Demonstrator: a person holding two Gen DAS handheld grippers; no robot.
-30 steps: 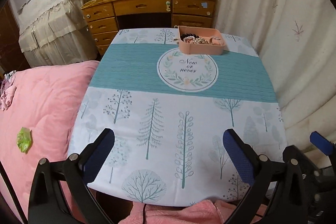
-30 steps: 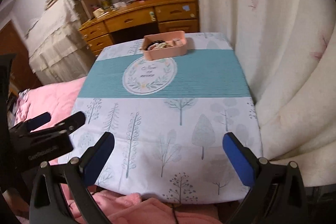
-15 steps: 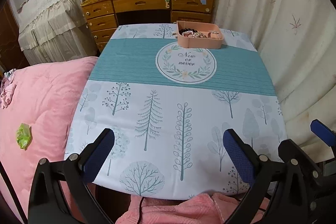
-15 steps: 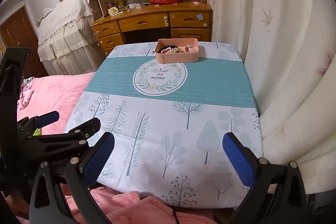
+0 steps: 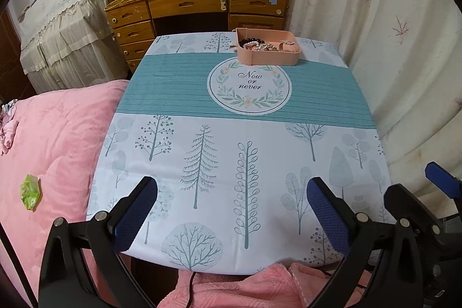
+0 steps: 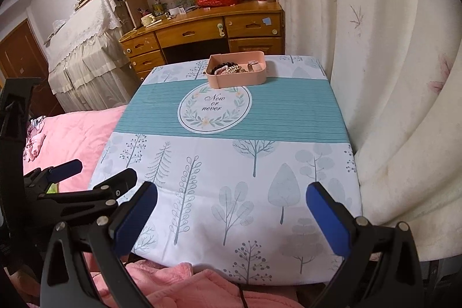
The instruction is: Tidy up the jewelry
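A bedroom, with a pink bed (image 5: 57,134) at the left of the frame and a tree-print surface (image 5: 231,163) filling the middle. The left tool (image 5: 231,210) hangs at the bottom edge, fingers wide apart and empty; the right tool (image 6: 231,210) likewise. The pink tray (image 5: 268,51) of jewelry (image 5: 260,44) sits upper centre at the surface's far side, long axis running left-right, straight ahead of both and well apart; neither looks clearly nearer.
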